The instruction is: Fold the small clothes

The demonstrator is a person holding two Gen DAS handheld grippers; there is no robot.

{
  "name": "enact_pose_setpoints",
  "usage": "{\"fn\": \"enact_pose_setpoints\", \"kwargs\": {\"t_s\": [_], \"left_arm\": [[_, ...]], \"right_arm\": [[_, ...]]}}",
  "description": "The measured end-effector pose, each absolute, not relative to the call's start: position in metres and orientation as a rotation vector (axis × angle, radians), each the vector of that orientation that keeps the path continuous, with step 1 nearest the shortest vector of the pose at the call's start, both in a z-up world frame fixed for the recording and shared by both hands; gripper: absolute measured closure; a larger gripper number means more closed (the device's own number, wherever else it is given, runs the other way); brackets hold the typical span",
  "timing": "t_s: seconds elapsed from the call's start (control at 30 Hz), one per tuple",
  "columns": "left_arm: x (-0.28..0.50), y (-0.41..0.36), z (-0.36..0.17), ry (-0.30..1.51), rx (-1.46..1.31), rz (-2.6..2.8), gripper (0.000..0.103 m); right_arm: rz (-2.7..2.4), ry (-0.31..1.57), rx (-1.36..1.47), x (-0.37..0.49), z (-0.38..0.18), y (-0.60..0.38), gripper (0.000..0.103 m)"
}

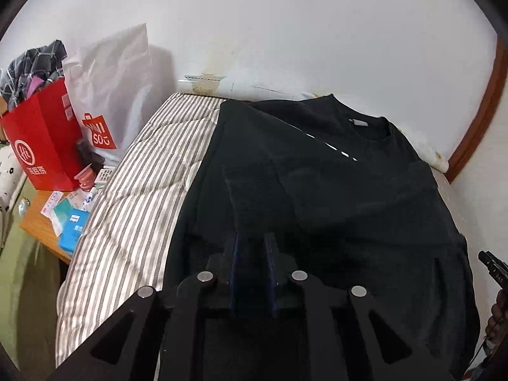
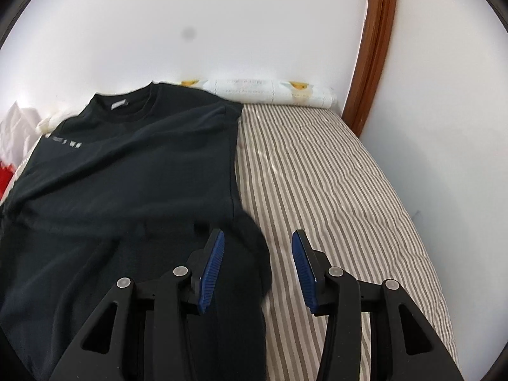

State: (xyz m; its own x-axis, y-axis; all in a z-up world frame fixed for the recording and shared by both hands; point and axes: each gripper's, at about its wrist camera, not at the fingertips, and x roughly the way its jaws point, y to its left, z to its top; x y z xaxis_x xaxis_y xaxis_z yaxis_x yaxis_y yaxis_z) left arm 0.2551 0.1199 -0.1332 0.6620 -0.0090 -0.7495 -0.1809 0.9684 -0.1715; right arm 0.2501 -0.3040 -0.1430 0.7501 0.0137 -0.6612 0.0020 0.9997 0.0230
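A black T-shirt (image 1: 349,197) lies flat on the striped bed sheet (image 1: 136,190), with its collar toward the wall. One sleeve is folded inward over the body, just ahead of my left gripper (image 1: 254,241). That gripper hovers low over the shirt with its jaws a narrow gap apart, and I see no cloth pinched between the pads. In the right wrist view the same T-shirt (image 2: 127,165) fills the left half. My right gripper (image 2: 258,241) stands open over the shirt's right edge, one blue pad above the cloth and the other above the bare sheet (image 2: 333,190).
A red paper bag (image 1: 41,146) stuffed with clothes and a white shopping bag (image 1: 108,95) stand left of the bed, beside a wooden side table (image 1: 35,219) with small boxes. A rolled patterned cloth (image 2: 270,92) lies against the wall. A brown door frame (image 2: 374,47) stands at the right.
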Motion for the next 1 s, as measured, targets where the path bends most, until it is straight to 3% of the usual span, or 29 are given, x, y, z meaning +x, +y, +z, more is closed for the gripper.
{"fn": "enact_pose_setpoints", "kwargs": {"t_s": [0.07,0.13,0.23,0.6,1.0], "left_arm": [[0.247,0.117,-0.131,0.85,-0.247,0.084,0.077],[0.237,0.113,-0.128,0.844,-0.241,0.079,0.06],[0.216,0.106,-0.125,0.817,-0.223,0.073,0.046],[0.142,0.113,-0.158,0.887,-0.219,0.075,0.046],[0.113,0.133,-0.178,0.915,-0.2,0.104,0.047]], "right_arm": [[0.025,0.738,0.028,0.237,-0.147,-0.306,0.059],[0.047,0.759,0.046,0.226,-0.151,-0.307,0.059],[0.076,0.77,0.085,0.208,-0.16,-0.313,0.059],[0.03,0.739,0.061,0.158,-0.191,-0.309,0.059],[0.019,0.818,0.103,0.166,-0.207,-0.303,0.059]]}}
